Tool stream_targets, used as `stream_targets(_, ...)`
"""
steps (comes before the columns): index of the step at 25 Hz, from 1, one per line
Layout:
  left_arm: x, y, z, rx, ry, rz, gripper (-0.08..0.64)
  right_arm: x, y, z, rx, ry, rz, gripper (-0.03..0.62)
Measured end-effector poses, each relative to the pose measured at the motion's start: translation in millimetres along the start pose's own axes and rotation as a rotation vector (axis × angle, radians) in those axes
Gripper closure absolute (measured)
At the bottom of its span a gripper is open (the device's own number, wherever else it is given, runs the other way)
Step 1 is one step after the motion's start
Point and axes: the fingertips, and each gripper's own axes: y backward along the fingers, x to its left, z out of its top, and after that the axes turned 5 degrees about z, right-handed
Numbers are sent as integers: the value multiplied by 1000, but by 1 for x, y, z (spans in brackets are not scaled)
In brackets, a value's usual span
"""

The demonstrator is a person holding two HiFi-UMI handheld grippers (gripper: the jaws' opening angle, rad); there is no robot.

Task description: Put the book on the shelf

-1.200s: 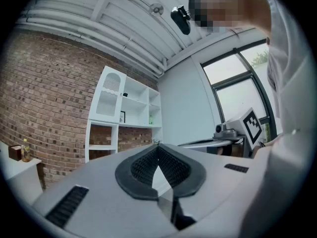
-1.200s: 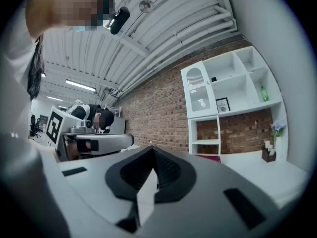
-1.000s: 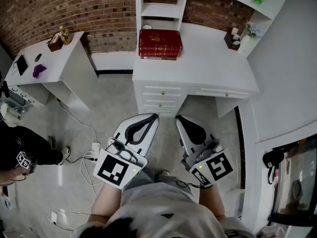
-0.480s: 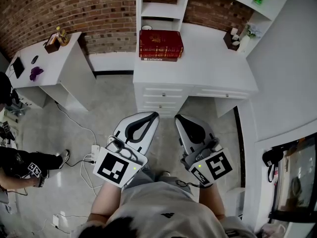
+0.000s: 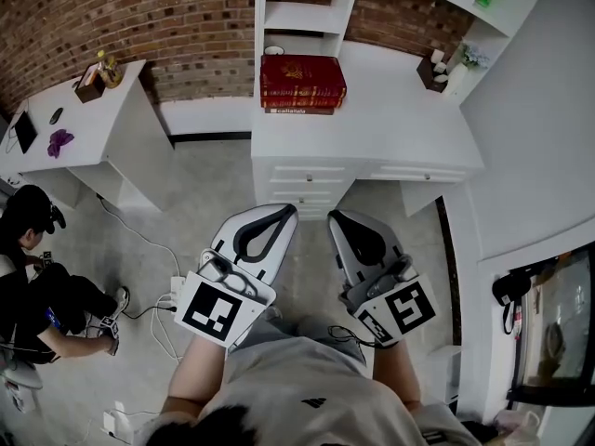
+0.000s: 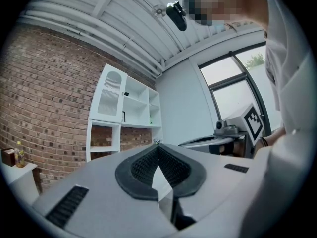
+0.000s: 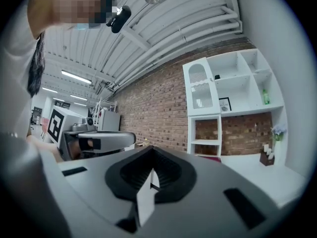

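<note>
Thick red hardcover books (image 5: 301, 82), apparently a stack of three, lie on the white desk (image 5: 390, 128) well ahead of both claws. Left claw (image 5: 286, 215) and right claw (image 5: 337, 219) are clenched, empty, side by side.

Brick wall (image 5: 139, 17), side table (image 5: 93, 124) w/ clutter, crouching person (image 5: 33, 277), pwr strip (image 5: 176, 285)
</note>
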Motion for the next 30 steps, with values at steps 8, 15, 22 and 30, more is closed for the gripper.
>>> stream_targets(8, 18, -12, -7, 4, 26, 9, 549, -12, -8, -5, 15, -21, -1, 584)
stream_targets(15, 38, -33, -15, 11, 31, 47, 549, -41, -25, -13, 6, -34, 10, 584)
stream_targets(22, 59, -77, -22, 29, 18, 91, 549, -88, -48, -19, 3, -52, 42, 583)
stream_targets(30, 80, -142, -28, 30, 18, 120, 549, -149, -74, -24, 1, -67, 78, 583)
